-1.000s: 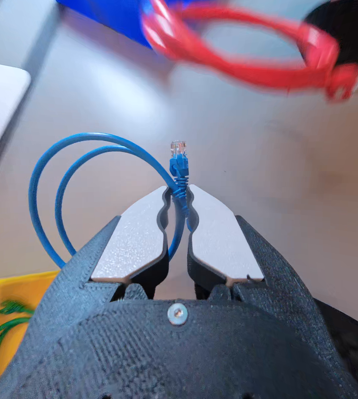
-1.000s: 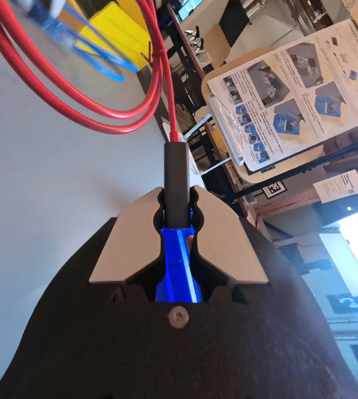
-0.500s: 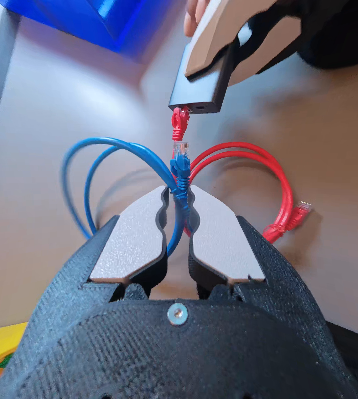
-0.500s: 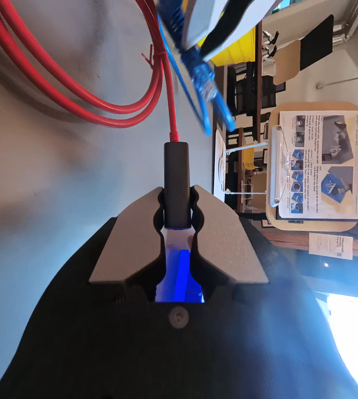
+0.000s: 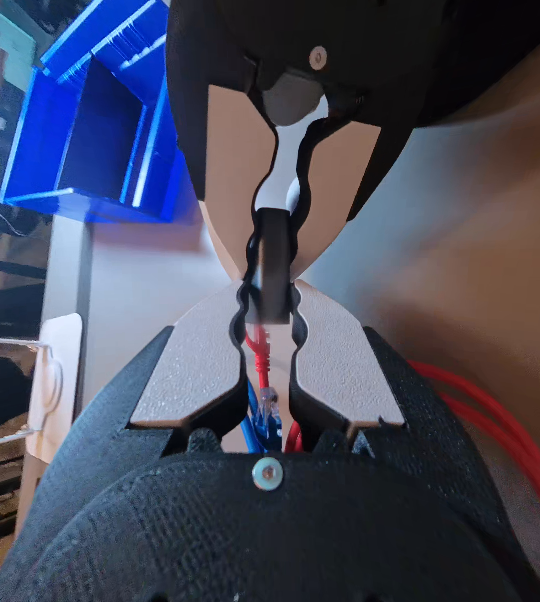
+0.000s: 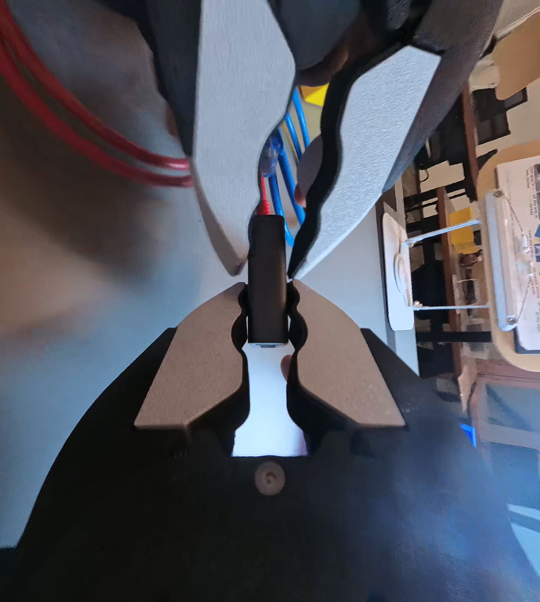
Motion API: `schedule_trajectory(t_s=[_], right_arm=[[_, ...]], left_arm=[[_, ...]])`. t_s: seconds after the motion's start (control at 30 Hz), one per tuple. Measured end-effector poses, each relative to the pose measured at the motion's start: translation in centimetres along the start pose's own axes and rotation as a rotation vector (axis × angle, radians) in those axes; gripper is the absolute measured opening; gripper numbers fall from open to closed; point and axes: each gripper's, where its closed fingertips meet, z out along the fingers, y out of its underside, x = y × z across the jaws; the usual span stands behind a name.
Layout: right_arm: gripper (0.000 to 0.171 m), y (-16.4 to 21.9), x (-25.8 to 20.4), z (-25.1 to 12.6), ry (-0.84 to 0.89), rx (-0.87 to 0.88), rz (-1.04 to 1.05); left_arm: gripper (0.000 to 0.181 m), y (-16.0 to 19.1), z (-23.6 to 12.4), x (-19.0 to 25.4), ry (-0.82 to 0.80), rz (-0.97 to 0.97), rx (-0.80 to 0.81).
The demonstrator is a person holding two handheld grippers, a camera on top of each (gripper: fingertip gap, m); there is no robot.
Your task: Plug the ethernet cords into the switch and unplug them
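Observation:
The black switch (image 5: 271,260) hangs in the air between both grippers. My right gripper (image 6: 267,286) is shut on one end of it; it also shows at the top of the left wrist view (image 5: 267,278). My left gripper (image 5: 268,288) has its jaws a switch-width apart, against both sides of the other end. The red cord (image 5: 262,358) is plugged into that end and its loops (image 6: 82,114) hang aside. The blue cord's plug (image 5: 267,413) lies loose far back between the left fingers, and also shows in the right wrist view (image 6: 271,156).
A blue bin (image 5: 82,146) stands at the far left on the grey table (image 5: 457,228). A white wire-frame stand (image 6: 395,277) holds an instruction sheet (image 6: 539,260) beyond the table edge. Chairs and furniture fill the room behind. The tips of both grippers are at nearly the same place.
My left gripper moved forward and its jaws widened; the blue plug slipped from the tips to far back between the fingers. The switch end now sits between the left fingertips.

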Motion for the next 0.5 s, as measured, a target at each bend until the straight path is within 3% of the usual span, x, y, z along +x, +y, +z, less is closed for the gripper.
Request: schedule_trajectory(t_s=[0.17, 0.33, 0.43, 0.5], right_arm=[[0.023, -1.3, 1.0, -1.4, -0.023, 0.179, 0.161], [0.039, -2.1, 3.0, -3.7, -0.086, 0.428, 0.411], [0.041, -3.0, 3.8, -4.3, -0.049, 0.521, 0.458], [0.041, -4.7, 4.5, -5.0, -0.008, 0.594, 0.461]], left_arm=[[0.021, -1.0, -1.3, -0.7, 0.011, -0.003, 0.138], [0.020, -3.1, -4.8, -2.8, 0.046, -0.198, 0.506], [0.020, -5.2, -7.3, -3.4, 0.086, -0.282, 0.772], [0.020, -6.0, -7.7, -3.2, 0.126, -0.317, 0.850]])
